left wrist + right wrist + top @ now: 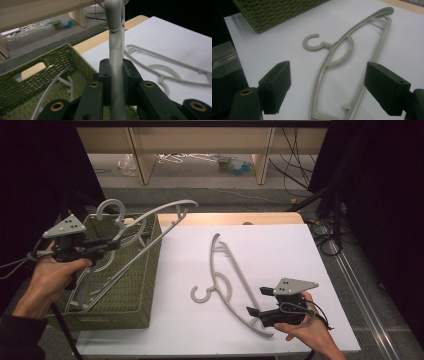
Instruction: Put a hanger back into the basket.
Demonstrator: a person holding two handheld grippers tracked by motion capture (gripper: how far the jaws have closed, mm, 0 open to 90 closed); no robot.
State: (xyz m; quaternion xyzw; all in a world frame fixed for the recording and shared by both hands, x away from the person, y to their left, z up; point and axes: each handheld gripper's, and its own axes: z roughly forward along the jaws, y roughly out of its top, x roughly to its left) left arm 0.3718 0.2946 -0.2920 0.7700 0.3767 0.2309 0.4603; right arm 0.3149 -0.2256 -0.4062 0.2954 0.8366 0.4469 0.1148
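My left gripper (116, 242) (115, 67) is shut on a grey plastic hanger (155, 212) (116, 50), holding it tilted above a green woven basket (120, 310) (50, 60) at the table's left. The hanger's lower end still reaches down into the basket, where other grey hangers (100, 270) (50, 92) lie. A second grey hanger (215, 282) (331, 50) lies flat on the white table top, hook pointing left. My right gripper (256, 301) (327, 82) is open at that hanger's near end, its jaws wide apart on either side of it and not touching.
The white sheet (270, 250) covers the table, with a wooden strip (235, 218) along the far edge. The basket's corner (274, 12) shows far off in the right gripper view. Cables (325, 240) hang off the right side; shelf legs and clutter stand on the floor beyond.
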